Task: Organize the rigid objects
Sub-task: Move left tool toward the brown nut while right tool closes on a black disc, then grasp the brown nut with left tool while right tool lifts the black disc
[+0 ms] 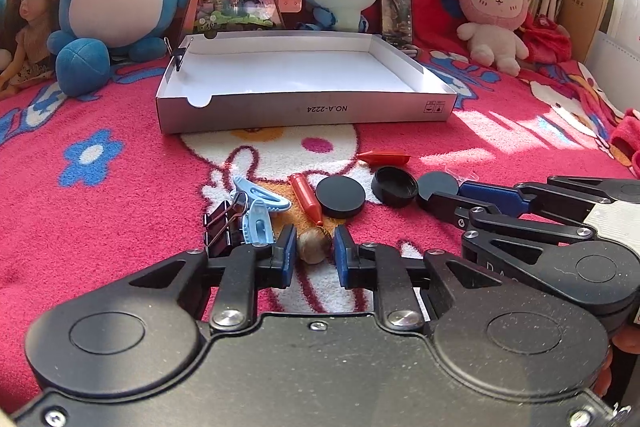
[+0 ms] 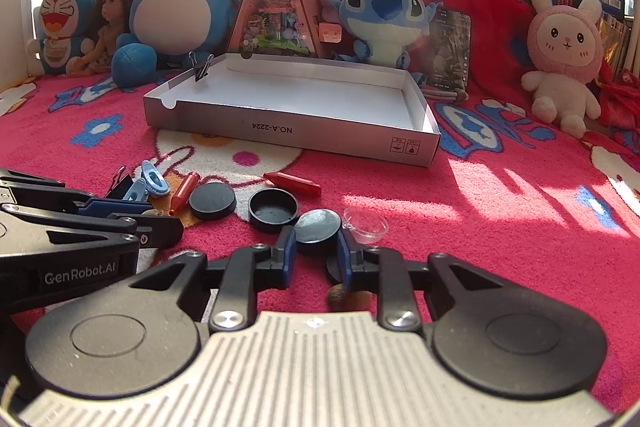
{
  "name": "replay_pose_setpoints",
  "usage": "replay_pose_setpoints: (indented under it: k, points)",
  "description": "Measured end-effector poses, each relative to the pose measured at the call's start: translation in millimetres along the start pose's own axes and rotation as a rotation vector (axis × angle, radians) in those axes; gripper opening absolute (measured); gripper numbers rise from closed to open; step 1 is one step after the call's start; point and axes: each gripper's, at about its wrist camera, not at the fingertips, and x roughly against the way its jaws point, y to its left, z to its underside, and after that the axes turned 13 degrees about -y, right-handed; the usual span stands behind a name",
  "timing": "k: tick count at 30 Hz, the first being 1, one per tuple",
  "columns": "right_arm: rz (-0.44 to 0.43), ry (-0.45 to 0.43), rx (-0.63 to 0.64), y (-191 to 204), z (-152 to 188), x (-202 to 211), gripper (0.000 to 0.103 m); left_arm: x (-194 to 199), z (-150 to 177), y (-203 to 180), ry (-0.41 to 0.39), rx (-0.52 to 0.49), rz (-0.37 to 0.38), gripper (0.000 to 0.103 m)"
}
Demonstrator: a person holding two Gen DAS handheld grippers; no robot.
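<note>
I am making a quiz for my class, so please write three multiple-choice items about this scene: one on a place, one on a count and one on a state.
1. Where is the clip on the box clamped?
A. on the left wall
B. on the front wall
C. on the right wall

2. How many red crayons lie on the blanket?
A. one
B. two
C. four

3. How does the black cap lie?
A. open side up
B. standing on its edge
C. inside the box

Answers:
1 A: the clip grips the rim of the left wall, near the back corner.
2 B: one crayon lies in front of the box and another lies beside the blue clips.
3 A: its hollow inside and raised rim face up.
</note>
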Motion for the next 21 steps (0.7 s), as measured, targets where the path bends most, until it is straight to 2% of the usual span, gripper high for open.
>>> replay_pose_setpoints:
  k: [1, 3, 9, 15, 18, 21]
  points:
    - [-0.001, -0.001, 0.004, 0.0, -0.1, -0.8, 0.036, -0.3, 0.4, -0.4, -0.002, -0.004, -0.002, 0.019]
    - [0.002, -0.006, 0.036, 1.5, -0.4, -3.5, 0.047, 1.0, 2.0, -1.5, -0.015, -0.016, -0.003, 0.019]
    - [0.004, -0.002, 0.118, 4.5, -0.2, -13.1, 0.049, 4.0, 5.7, -1.9, -0.03, -0.021, -0.008, 0.022]
    - [0.01, -0.002, 0.12, 1.1, -1.9, -20.1, 0.05, 2.3, 4.6, -2.2, -0.028, -0.015, -0.014, 0.022]
    - [0.014, -0.008, 0.114, -1.7, -3.2, -23.4, 0.054, 2.4, 5.3, -4.1, -0.036, -0.027, -0.018, 0.029]
    - [0.012, -0.004, 0.117, -2.1, -3.4, -27.1, 0.055, 2.4, 6.5, -5.4, -0.037, -0.025, -0.015, 0.033]
